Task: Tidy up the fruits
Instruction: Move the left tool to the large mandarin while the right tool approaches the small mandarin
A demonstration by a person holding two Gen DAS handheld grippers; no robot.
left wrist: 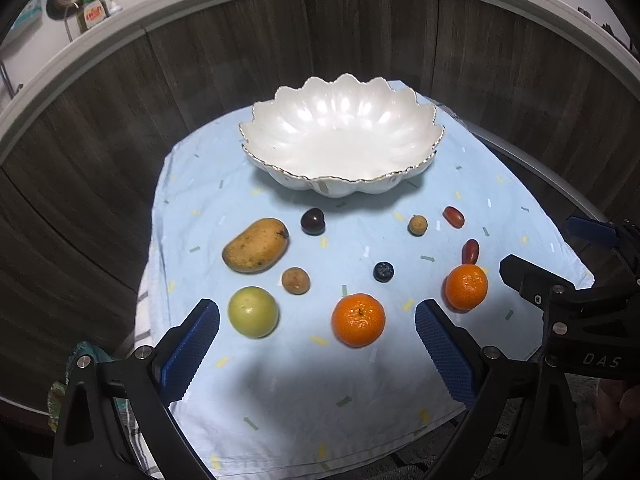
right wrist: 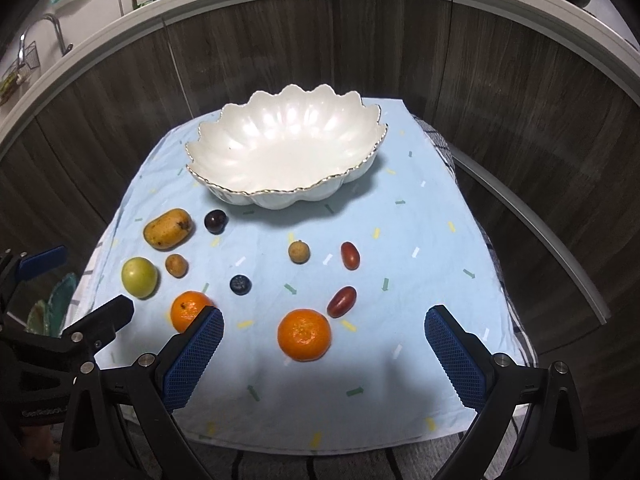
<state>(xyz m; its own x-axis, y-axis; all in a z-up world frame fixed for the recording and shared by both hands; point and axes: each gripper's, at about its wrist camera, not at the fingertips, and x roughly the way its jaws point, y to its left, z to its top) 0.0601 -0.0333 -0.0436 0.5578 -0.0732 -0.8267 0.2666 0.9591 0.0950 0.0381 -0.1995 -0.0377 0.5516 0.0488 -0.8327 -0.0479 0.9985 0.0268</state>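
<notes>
From the left wrist view, the left gripper (left wrist: pixel 317 344) hangs above the near part of the pale blue patterned cloth (left wrist: pixel 280 400) with its blue-padded jaws spread wide and nothing between them. Ahead of it lie a round orange mandarin (left wrist: pixel 358 319), a pale green round fruit (left wrist: pixel 253 311), a yellow-brown mango (left wrist: pixel 256 244), a small brown round fruit (left wrist: pixel 295 280), a dark cherry (left wrist: pixel 313 221) and a blueberry (left wrist: pixel 383 271). The white scalloped ceramic bowl (left wrist: pixel 416 120) stands at the far side, and it holds no fruit.

From the right wrist view, the right gripper (right wrist: pixel 324 350) is likewise wide open and holds nothing. A second orange mandarin (right wrist: pixel 304 335) lies just ahead of its jaws, with a dark red oblong fruit (right wrist: pixel 342 301) close beside it and another red oblong fruit (right wrist: pixel 350 255) further on.

With all 10 fruits on the cloth, the sorting looks not yet begun. The likely next move is to lower 1 gripper around its nearest mandarin, close gently on the rounded sides, then lift it to the bowl.
</notes>
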